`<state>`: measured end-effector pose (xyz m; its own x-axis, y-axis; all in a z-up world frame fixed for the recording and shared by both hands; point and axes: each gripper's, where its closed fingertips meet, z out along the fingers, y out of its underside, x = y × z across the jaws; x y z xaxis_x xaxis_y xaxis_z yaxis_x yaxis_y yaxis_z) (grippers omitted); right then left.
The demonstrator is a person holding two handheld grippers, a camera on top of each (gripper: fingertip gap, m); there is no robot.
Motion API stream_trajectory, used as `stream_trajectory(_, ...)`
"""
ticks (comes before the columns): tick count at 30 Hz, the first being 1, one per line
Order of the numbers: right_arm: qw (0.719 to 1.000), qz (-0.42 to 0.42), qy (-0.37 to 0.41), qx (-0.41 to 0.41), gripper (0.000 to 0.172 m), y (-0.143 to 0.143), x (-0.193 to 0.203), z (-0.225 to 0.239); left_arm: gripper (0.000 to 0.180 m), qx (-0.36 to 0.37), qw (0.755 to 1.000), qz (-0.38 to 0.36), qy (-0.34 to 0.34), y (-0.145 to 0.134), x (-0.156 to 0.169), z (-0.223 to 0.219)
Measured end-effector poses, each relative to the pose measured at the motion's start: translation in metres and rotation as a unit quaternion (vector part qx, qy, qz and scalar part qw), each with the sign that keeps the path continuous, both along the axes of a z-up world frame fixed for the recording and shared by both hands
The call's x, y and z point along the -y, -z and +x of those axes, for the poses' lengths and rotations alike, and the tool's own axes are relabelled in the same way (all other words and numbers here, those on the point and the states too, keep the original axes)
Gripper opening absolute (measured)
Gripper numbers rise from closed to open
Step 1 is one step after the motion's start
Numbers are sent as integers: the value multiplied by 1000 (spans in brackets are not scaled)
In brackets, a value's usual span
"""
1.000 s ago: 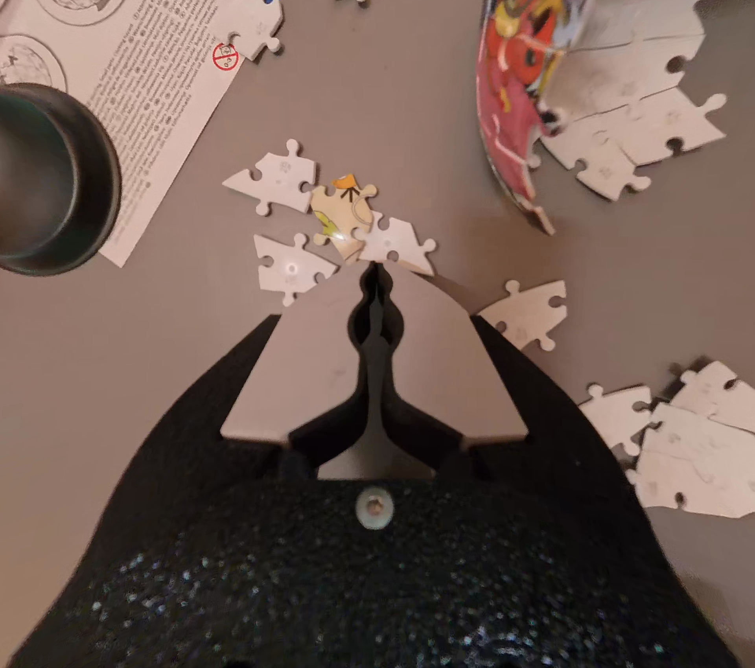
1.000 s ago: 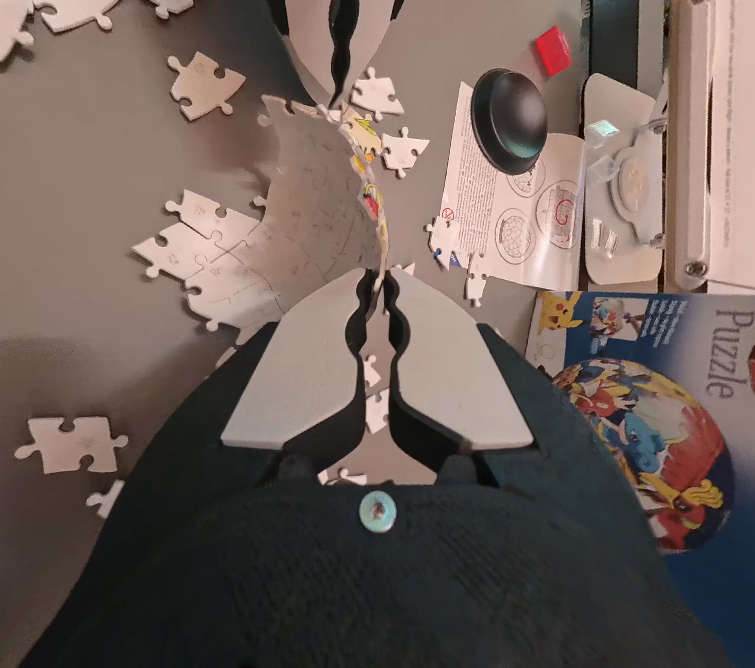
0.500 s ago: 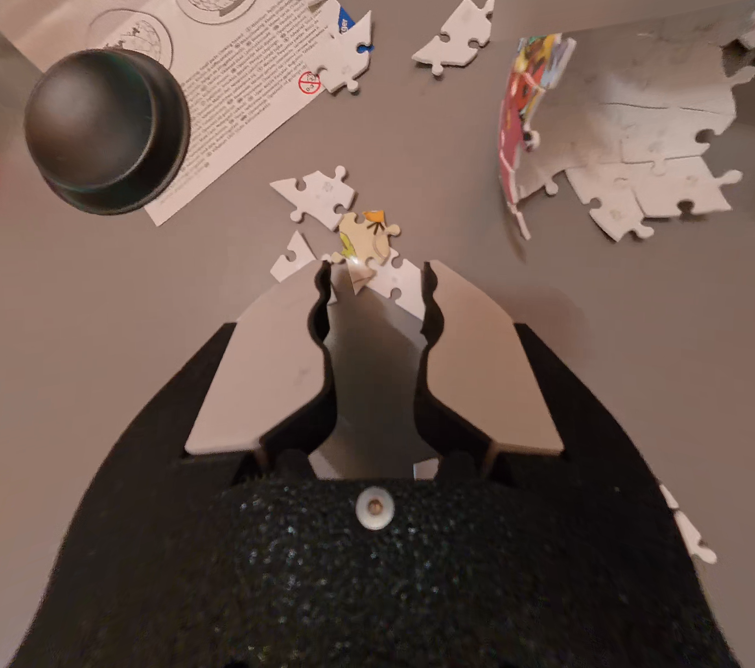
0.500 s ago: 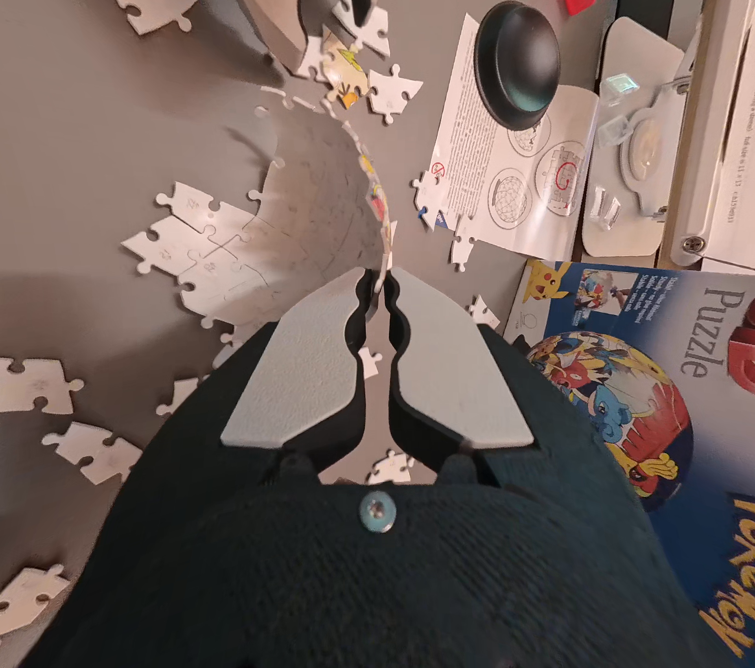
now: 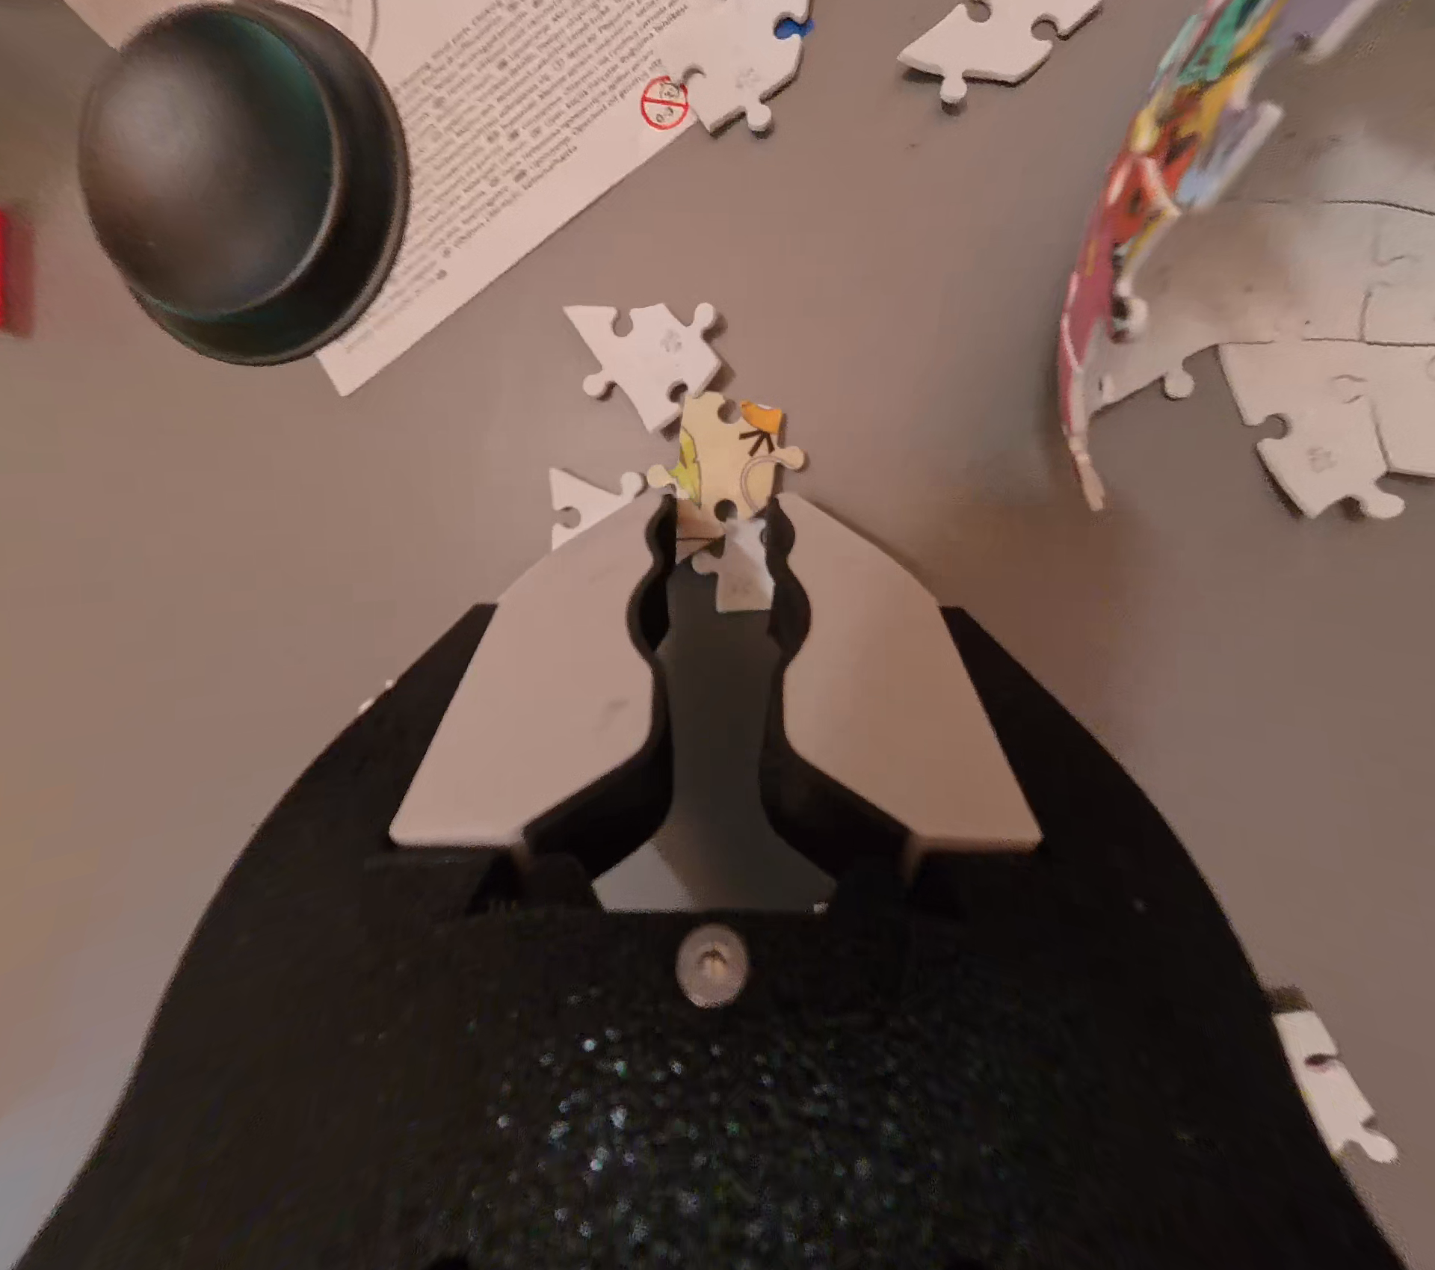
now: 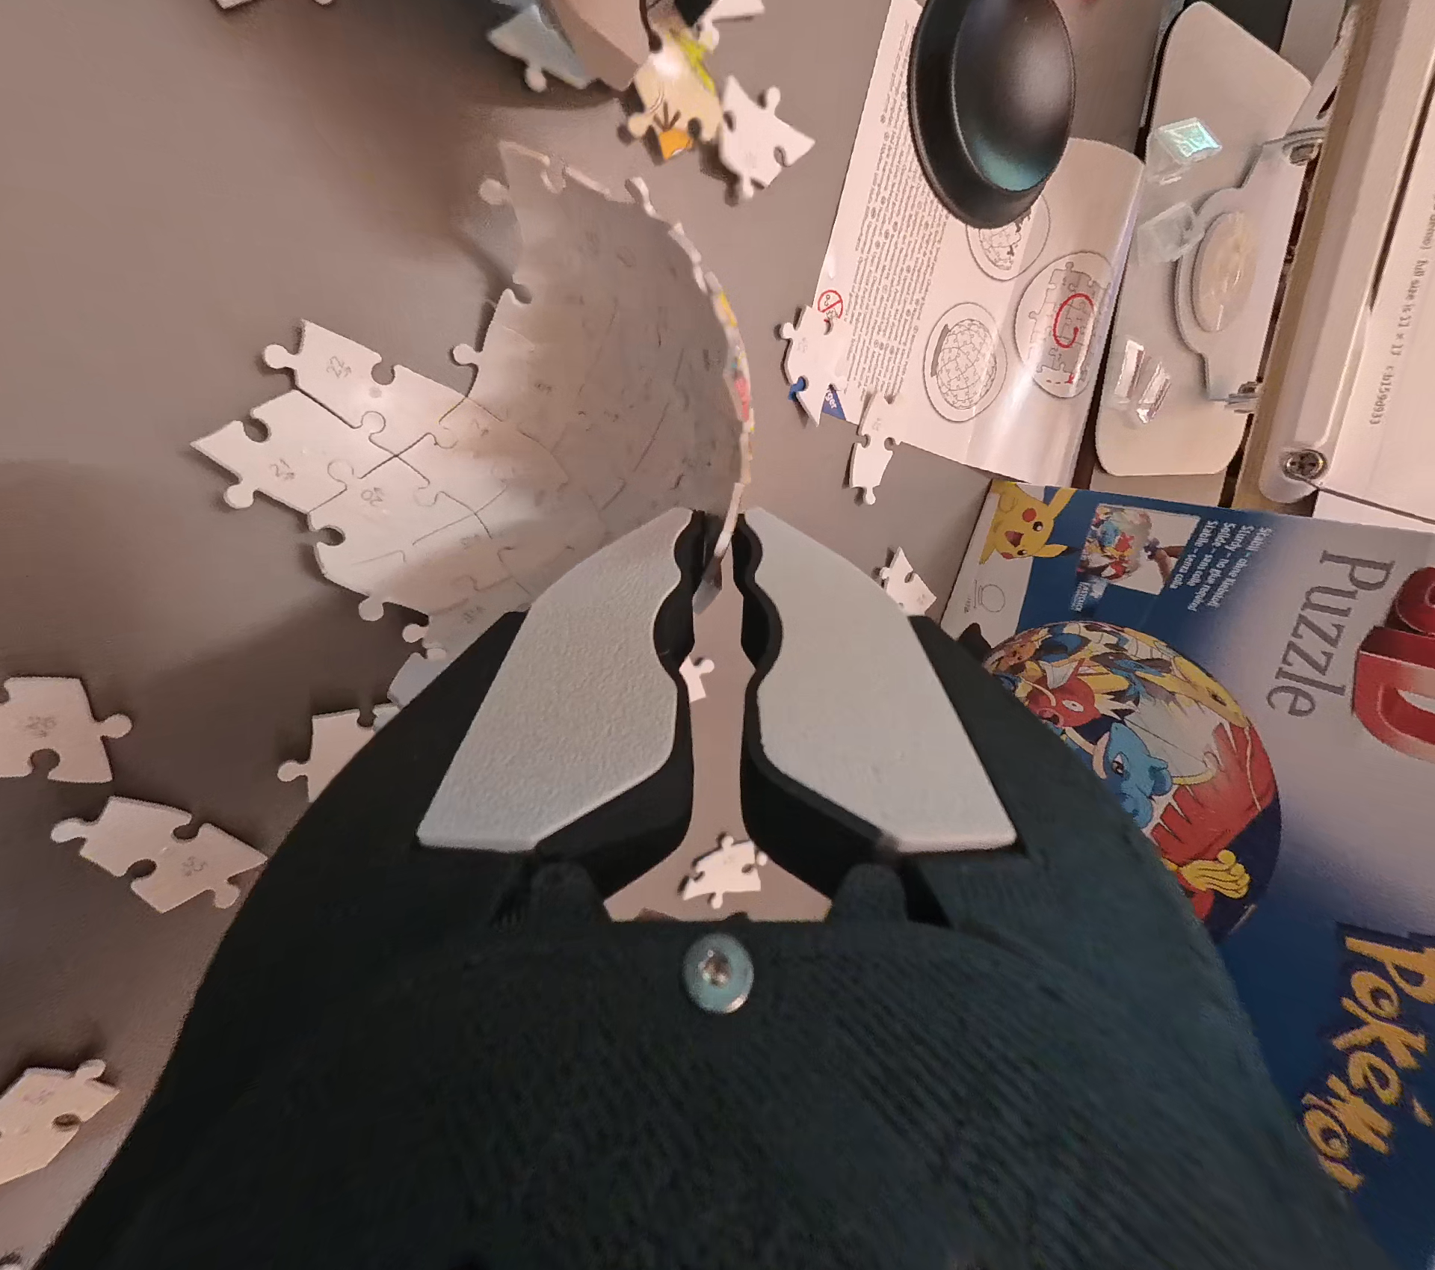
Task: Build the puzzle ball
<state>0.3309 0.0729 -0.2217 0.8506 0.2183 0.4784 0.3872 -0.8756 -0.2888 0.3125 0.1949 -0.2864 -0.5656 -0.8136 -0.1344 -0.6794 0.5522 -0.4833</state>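
The left gripper [image 5: 718,518] is closed on a cream puzzle piece with yellow and orange print [image 5: 730,456]; its near edge sits pinched between the two fingertips while most of it juts out ahead of them. A white face-down piece [image 5: 648,359] touches its far edge, another white piece [image 5: 582,503] lies just beside the left fingertip, and a black dome-shaped stand [image 5: 233,180] rests on an instruction sheet [image 5: 505,37] well off to the left on the grey table [image 5: 893,270]. The right gripper [image 6: 718,538] is clamped on the rim of a curved, partly assembled puzzle shell [image 6: 543,425], whose thin wall rises between the pads, its white inner side facing left. To the right lies a blue puzzle box [image 6: 1211,689].
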Motion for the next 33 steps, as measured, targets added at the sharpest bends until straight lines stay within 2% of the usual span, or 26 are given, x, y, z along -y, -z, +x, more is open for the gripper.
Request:
stream_trajectory(5,1000,-7,2,6,7,-1,0,-1,21,31,999,-41,-15,-19,-3,-5)
stream_trajectory(7,1000,-8,3,7,7,-1,-1,-1,21,29,996,-84,-21,-27,0,-15)
stream_trajectory(9,1000,-9,4,6,7,-1,-1,-1,20,0,987,-159,-30,-29,11,-32)
stream_trajectory(11,1000,-12,5,9,7,-1,0,-1,21,-61,958,-277,-44,-30,32,-54)
stream_trajectory(13,1000,-14,4,11,7,-1,-1,-1,21,-141,910,-386,-58,-30,54,-75)
stream_trajectory(15,1000,-14,2,14,7,-2,-2,-1,21,-195,872,-442,-73,-26,68,-87)
stream_trajectory(17,1000,-17,2,17,7,-2,-2,-1,21,-224,855,-459,-87,-19,74,-92)
stream_trajectory(23,1000,-19,6,16,7,-1,-1,-1,21,-208,861,-444,-139,-14,64,-80)
stream_trajectory(24,1000,-19,6,16,7,-1,-1,-1,15,-210,855,-453,-142,-16,63,-79)
stream_trajectory(26,1000,-19,6,15,7,-2,-1,-1,1,-220,826,-497,-149,-25,65,-77)
stream_trajectory(27,1000,-19,6,15,7,-2,-1,-1,1,-219,821,-503,-158,-25,62,-75)
stream_trajectory(28,1000,-19,7,15,7,-1,-1,-1,4,-205,834,-488,-158,-21,57,-73)
stream_trajectory(30,1000,-18,7,13,7,-1,0,-1,20,-159,877,-438,-118,-21,53,-73)
stream_trajectory(33,1000,-18,12,10,7,0,1,0,19,-116,920,-372,-46,-24,58,-78)
